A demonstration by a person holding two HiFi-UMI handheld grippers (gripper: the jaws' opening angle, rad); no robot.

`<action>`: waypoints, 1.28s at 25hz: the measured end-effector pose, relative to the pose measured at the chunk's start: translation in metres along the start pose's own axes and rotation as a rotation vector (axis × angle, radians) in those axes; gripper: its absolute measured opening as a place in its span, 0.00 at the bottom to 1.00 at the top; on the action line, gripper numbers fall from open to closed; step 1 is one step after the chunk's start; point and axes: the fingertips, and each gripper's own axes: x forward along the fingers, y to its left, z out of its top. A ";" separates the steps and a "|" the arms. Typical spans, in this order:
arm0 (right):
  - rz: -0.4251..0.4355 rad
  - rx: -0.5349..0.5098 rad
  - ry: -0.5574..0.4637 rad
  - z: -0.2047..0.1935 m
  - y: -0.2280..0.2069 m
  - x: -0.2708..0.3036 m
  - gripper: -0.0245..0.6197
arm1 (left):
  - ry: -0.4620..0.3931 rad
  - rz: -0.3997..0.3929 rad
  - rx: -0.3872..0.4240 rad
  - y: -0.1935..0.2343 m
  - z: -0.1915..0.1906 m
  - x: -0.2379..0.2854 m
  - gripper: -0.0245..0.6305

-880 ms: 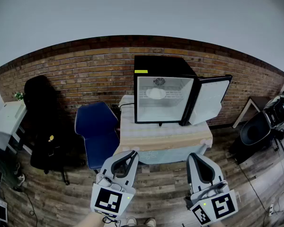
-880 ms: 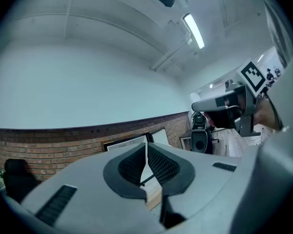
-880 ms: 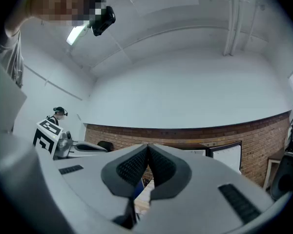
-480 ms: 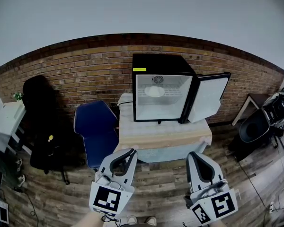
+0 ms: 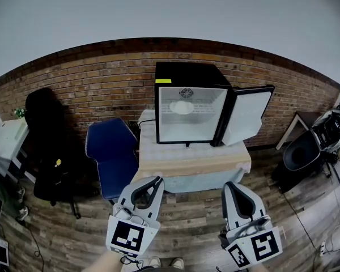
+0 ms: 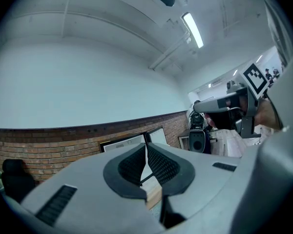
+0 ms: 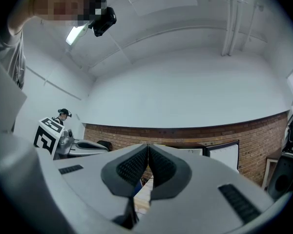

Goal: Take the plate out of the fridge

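Task barely started. Black cube-shaped mini fridge (image 5: 187, 73) sits on the beige-clothed table (image 5: 192, 162) at 12 o'clock, its white-lined door (image 5: 248, 117) already swung open toward 2 o'clock. Round white plate (image 5: 182, 107) is inside, upper half, probably on the wire shelf; too small to confirm. Left gripper (image 5: 157, 180) at 7 o'clock and right gripper (image 5: 231, 186) at 5 o'clock are well short of the table, both with jaws pressed together and nothing held. Left to do: approach, open, grasp the plate, withdraw.

Plate (image 5: 182, 107) far ahead of left tool (image 5: 157, 181) & right tool (image 5: 231, 187): too small, no detail. Forearm (image 5: 102, 263) behind left tool cut off at btm edge.
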 end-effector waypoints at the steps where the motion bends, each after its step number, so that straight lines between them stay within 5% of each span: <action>1: 0.001 0.000 -0.003 0.000 -0.003 -0.001 0.08 | 0.002 0.001 0.000 -0.002 0.001 0.002 0.07; 19: 0.036 0.014 -0.042 -0.009 -0.050 -0.018 0.08 | -0.013 0.048 0.036 -0.042 0.015 0.024 0.07; 32: 0.052 0.002 -0.035 -0.026 -0.071 0.026 0.08 | -0.012 0.062 0.026 -0.020 -0.004 0.065 0.07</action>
